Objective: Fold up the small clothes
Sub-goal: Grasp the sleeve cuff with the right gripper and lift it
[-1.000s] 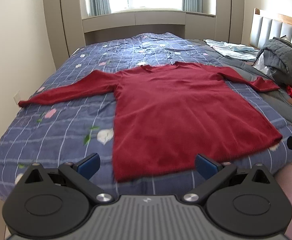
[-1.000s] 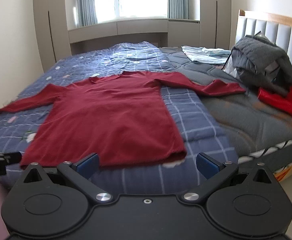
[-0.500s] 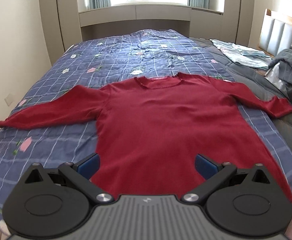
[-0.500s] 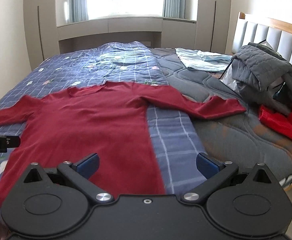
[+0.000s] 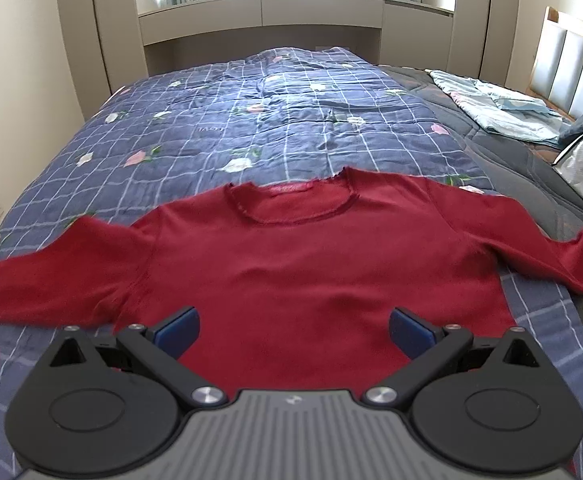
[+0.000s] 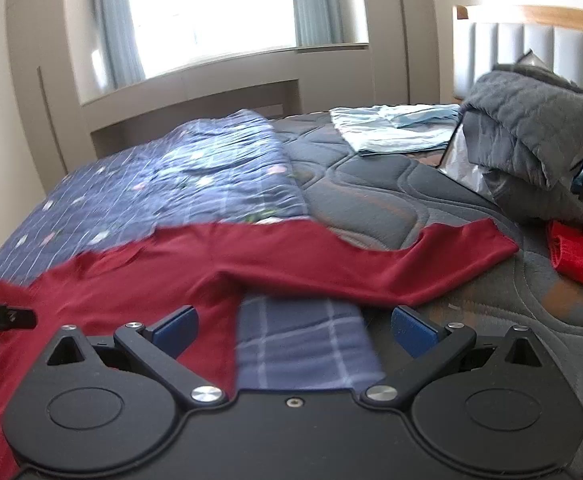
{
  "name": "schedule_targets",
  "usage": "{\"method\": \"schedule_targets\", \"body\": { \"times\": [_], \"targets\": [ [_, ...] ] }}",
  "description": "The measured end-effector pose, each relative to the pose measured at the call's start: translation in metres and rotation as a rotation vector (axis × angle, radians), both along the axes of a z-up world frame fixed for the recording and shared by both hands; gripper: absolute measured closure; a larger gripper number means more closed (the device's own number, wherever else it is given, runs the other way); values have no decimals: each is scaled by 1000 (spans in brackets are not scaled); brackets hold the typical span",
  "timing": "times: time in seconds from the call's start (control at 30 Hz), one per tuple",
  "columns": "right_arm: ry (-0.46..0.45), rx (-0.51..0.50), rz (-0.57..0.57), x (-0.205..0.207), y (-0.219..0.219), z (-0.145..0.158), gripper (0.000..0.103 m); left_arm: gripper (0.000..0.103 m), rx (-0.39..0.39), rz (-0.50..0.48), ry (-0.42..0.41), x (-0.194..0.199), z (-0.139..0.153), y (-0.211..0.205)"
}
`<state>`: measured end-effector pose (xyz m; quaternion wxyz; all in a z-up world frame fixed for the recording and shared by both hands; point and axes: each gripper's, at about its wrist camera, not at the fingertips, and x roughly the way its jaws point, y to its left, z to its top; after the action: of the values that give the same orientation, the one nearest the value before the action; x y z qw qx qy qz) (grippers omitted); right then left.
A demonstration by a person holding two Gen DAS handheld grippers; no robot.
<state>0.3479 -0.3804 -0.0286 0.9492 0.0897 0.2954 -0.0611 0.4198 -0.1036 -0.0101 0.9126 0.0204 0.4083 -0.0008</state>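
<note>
Both jaws gape empty — the left hand-held gripper [image 5: 293,330] hovers over the dark red sweater [image 5: 299,276] spread flat on the bed [image 5: 251,120]; the right hand-held gripper [image 6: 294,326] faces its outstretched sleeve [image 6: 371,264].

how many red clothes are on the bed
2: a dark red sweater spread flat on the blue checked quilt, and a brighter red garment partly hidden beside the grey jacket.

Left tongs [image 5: 294,330] and right tongs [image 6: 294,328], both spread wide, empty.
</note>
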Motion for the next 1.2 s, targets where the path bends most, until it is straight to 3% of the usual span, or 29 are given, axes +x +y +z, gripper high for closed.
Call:
{"method": "schedule_targets", "body": {
  "times": [0.33, 0.63, 0.93, 1.13, 1.2],
  "targets": [
    [-3, 58, -171, 61, -74, -49, 0, 0, 35, -31, -3, 61, -30, -13],
    [-10, 101, -388, 88, -133, -75, 4, 0, 43, -15, 5, 83, -66, -12],
    [12, 141, -537, 96, -185, -100, 22, 0, 23, 32, 43, 76, -84, 0],
    [15, 210, -576, 122, -229, -116, 42, 0, 13, 45, 42, 74, -82, 3],
    [11, 216, -603, 130, -240, -120, 56, 0, 8, 56, 38, 75, -80, 5]
  ]
}}
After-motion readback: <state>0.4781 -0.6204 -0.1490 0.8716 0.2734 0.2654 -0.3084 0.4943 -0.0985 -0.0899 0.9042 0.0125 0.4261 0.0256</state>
